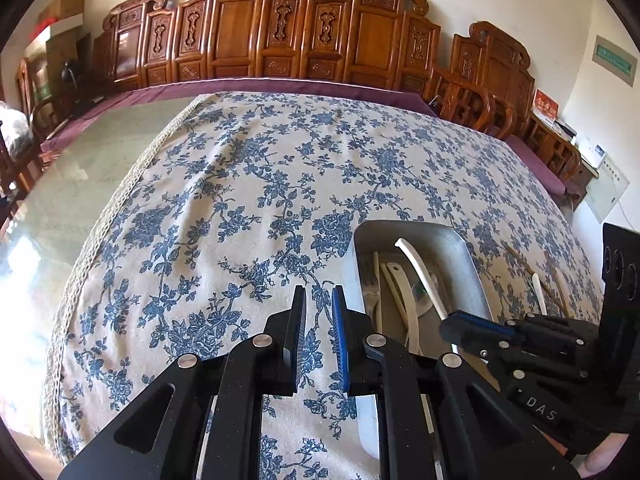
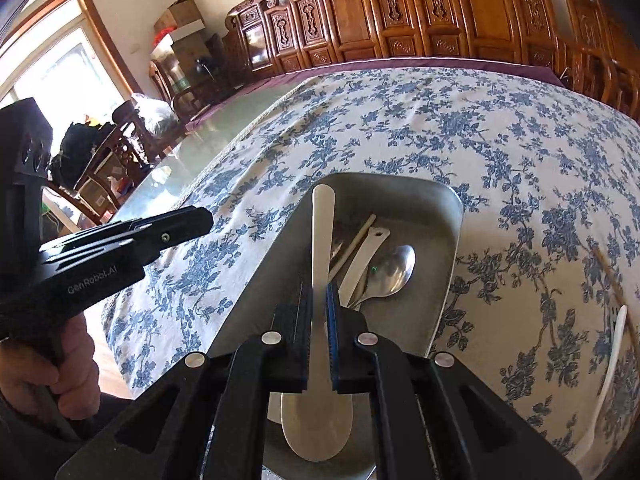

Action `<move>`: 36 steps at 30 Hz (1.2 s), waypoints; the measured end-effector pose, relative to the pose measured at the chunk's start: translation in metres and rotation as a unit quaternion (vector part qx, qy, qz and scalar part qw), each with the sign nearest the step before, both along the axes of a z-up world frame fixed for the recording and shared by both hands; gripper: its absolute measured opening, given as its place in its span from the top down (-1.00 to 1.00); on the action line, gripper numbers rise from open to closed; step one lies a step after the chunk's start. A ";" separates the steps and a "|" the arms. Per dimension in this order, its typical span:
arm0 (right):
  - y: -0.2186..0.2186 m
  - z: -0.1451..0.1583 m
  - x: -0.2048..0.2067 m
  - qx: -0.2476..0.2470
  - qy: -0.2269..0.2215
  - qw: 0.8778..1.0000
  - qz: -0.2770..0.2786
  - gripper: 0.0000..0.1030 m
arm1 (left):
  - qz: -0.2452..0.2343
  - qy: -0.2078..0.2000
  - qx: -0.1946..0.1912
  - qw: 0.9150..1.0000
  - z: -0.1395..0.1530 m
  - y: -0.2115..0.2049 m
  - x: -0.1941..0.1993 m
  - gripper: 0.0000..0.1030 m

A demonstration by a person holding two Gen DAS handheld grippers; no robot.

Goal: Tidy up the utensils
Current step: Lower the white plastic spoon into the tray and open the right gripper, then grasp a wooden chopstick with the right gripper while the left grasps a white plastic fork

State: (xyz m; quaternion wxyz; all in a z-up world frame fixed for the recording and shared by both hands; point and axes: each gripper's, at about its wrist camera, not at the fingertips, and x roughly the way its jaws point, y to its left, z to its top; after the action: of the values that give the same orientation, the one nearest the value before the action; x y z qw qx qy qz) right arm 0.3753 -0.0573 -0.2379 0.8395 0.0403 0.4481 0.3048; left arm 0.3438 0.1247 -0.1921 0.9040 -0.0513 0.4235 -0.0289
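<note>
A metal tray [image 2: 448, 216] sits on the floral tablecloth and holds several utensils: a metal spoon [image 2: 394, 270], a white flat utensil [image 2: 366, 254] and a chopstick. My right gripper [image 2: 319, 296] is shut on a white rice paddle [image 2: 322, 232] and holds it over the tray, handle pointing away. In the left wrist view the tray [image 1: 460, 248] lies right of my left gripper [image 1: 319, 300], which is empty with its jaws a little apart over bare cloth. The right gripper [image 1: 476, 324] shows there above the tray with the paddle handle [image 1: 420, 268].
A white spoon [image 2: 614, 352] and wooden chopsticks [image 2: 610, 276] lie on the cloth right of the tray. A glass tabletop [image 1: 80, 184] shows left of the cloth. Carved wooden chairs [image 1: 280, 28] line the far wall.
</note>
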 end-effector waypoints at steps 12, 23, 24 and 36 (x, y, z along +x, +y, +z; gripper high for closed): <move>-0.031 0.014 -0.005 -0.017 -0.038 0.999 -0.013 0.79 | -0.024 -0.004 0.002 1.000 0.002 -0.019 -0.001 0.77; -0.108 0.031 -0.016 -0.072 -0.066 0.993 -0.060 0.79 | -0.066 -0.012 -0.004 0.998 0.008 -0.061 -0.002 0.43; -0.119 0.033 -0.017 -0.079 -0.069 0.992 -0.067 0.79 | -0.072 -0.014 -0.004 0.997 0.009 -0.065 -0.002 0.32; -0.218 0.019 -0.022 -0.120 -0.056 0.980 -0.147 0.79 | -0.132 -0.018 -0.003 0.991 0.005 -0.127 -0.008 -0.05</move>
State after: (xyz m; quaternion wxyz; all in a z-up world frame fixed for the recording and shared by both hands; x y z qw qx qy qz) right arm 0.3529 -0.2753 -0.2184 0.8977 -0.0128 0.4227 0.1236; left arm 0.3358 -0.0026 -0.1869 0.8996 0.0033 0.4100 -0.1503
